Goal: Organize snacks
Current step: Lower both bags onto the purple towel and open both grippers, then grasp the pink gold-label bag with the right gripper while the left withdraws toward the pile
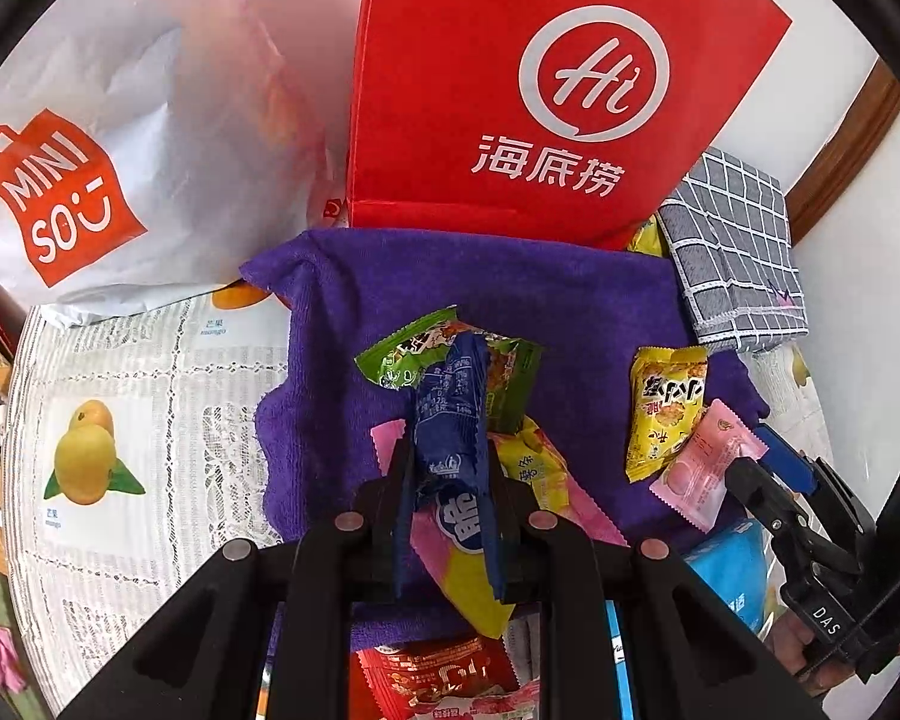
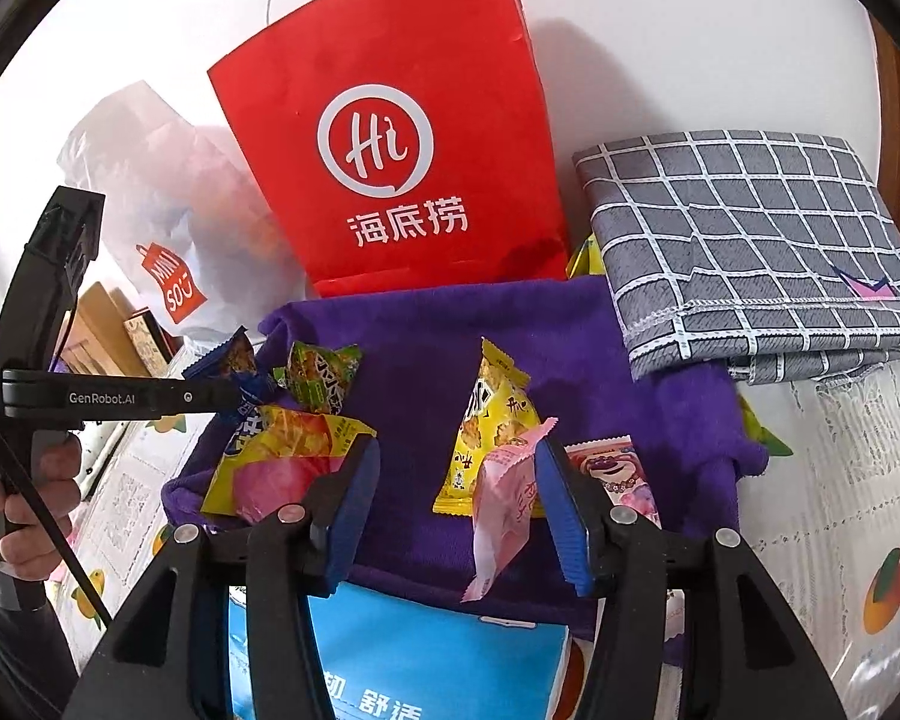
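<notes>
The left gripper points steeply down, its jaws clamped. The right gripper angles down, jaws apparently apart; a hand grips the left handle.

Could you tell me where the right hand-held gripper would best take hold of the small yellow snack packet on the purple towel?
Probably across the middle of the small yellow snack packet, coming down from above. It lies flat on the purple towel with its long axis running away from the camera, so the pads can close on its two long edges. A pink wrapped sweet overlaps its near corner, so grip toward the far half.
</notes>
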{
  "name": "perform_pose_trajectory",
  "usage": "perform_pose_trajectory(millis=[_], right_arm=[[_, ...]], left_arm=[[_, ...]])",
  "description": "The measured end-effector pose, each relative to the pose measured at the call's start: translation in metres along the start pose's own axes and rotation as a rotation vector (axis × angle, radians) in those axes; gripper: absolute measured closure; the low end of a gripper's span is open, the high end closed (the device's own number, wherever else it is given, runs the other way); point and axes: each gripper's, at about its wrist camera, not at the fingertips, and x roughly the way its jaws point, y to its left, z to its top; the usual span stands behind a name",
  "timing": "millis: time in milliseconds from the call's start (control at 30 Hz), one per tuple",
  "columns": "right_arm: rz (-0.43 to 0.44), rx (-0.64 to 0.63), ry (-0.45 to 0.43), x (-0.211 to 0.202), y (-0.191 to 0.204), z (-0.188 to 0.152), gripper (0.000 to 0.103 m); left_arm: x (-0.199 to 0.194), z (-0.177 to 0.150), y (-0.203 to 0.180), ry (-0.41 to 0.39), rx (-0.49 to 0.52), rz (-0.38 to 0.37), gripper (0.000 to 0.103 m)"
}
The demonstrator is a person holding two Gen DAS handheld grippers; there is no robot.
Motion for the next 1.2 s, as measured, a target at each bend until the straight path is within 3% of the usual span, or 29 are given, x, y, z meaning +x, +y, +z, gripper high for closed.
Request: perform_pose_trajectory(millis=[167,233,300,733,933,1200], right_arm=[[0.001,-0.006,0.002,0.000,0.001,0.000,0.049],[-0.001,-0.009,0.002,0.000,0.002,0.000,0.049],[0.000,-0.009,0.001,0.000,0.002,0.000,0.049],[-0.033,-0.013,-0.009,-0.011,0.010,-0.001,0.049],[-0.122,-0.011,-0.034,-0.040,0.021,-0.007,0.049],[-0.088,-0.111,0.013,-0.084,0.054,-0.043,0.049]], left_arm=[[-0.002,0.002,0.000,-0.004,-0.007,-0.037,0.081],[-0.005,0.003,0.000,-0.004,-0.015,-0.065,0.058],[-0.008,0.003,-0.001,-0.019,-0.014,-0.065,0.045],[-0.035,0.003,-0.017,-0.091,0.056,-0.075,0.040],[-0.046,0.002,-0.021,-0.112,0.077,-0.083,0.039],[-0.056,-0.002,-0.027,-0.118,0.090,-0.095,0.039]])
